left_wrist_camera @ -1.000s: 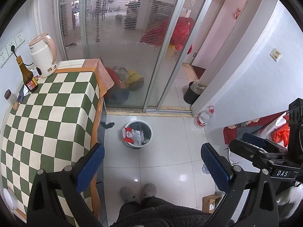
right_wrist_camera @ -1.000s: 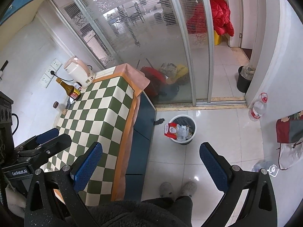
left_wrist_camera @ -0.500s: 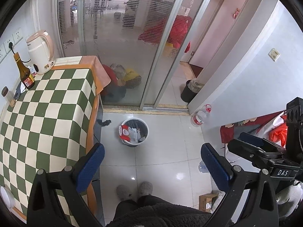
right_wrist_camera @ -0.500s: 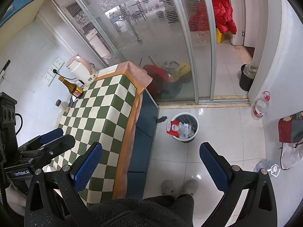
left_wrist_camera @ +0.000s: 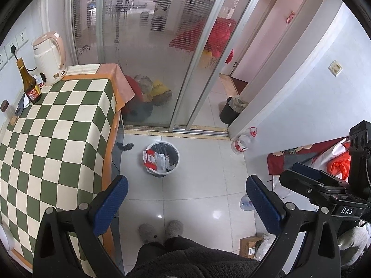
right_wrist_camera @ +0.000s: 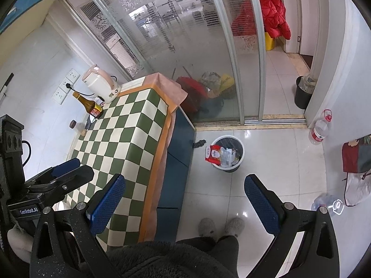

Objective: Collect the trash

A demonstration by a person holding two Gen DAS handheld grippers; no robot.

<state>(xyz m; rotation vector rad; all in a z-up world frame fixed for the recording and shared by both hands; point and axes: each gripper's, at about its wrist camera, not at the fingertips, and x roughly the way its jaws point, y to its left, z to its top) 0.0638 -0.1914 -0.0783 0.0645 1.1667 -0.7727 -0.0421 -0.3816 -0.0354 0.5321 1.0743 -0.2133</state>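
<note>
Both grippers high above the floor, left gripper [left_wrist_camera: 185, 199] and right gripper [right_wrist_camera: 184, 198] spread wide, nothing held. Trash bin [left_wrist_camera: 162, 158] sits ahead and below on the tiles, already holding wrappers; red packet [left_wrist_camera: 150, 159] hangs at its rim. I judge the nearest loose trash is the crushed clear bottle [right_wrist_camera: 327, 202], low right, closer to the right gripper. Dark scrap [left_wrist_camera: 125, 146] lies beside the checkered table [left_wrist_camera: 53, 139]. Table edge blocks the left; person's slippers [right_wrist_camera: 221, 227] stand directly below.
</note>
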